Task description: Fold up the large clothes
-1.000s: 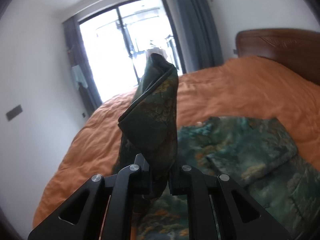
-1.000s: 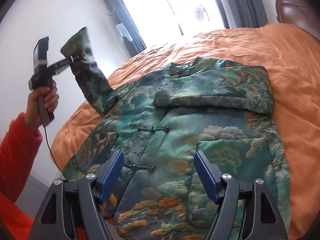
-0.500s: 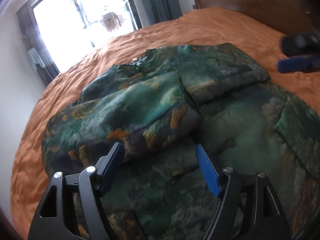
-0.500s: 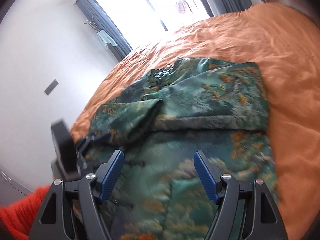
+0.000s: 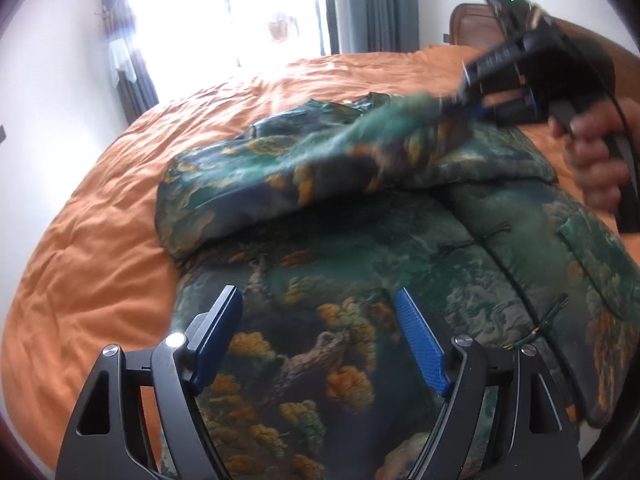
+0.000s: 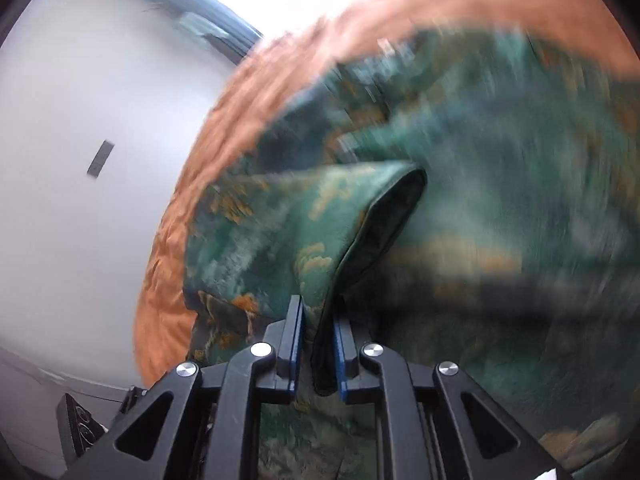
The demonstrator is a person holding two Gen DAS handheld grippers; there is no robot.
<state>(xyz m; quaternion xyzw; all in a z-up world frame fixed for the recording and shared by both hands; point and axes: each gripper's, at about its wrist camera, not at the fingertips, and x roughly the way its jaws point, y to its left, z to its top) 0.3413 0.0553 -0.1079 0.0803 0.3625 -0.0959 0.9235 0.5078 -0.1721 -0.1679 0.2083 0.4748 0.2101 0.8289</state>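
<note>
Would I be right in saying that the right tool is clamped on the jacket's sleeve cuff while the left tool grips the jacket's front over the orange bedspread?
Not quite: the left tool grips nothing. The left wrist view shows its jaws wide apart above the jacket. The right tool is indeed clamped on the sleeve cuff, over the orange bedspread.

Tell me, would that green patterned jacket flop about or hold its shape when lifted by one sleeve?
Probably floppy: the sleeve clamped in the right hand-held gripper sags and creases. The jacket looks padded, so likely somewhat heavy. Its sheen hints it may slide on the orange bedcover.
</note>
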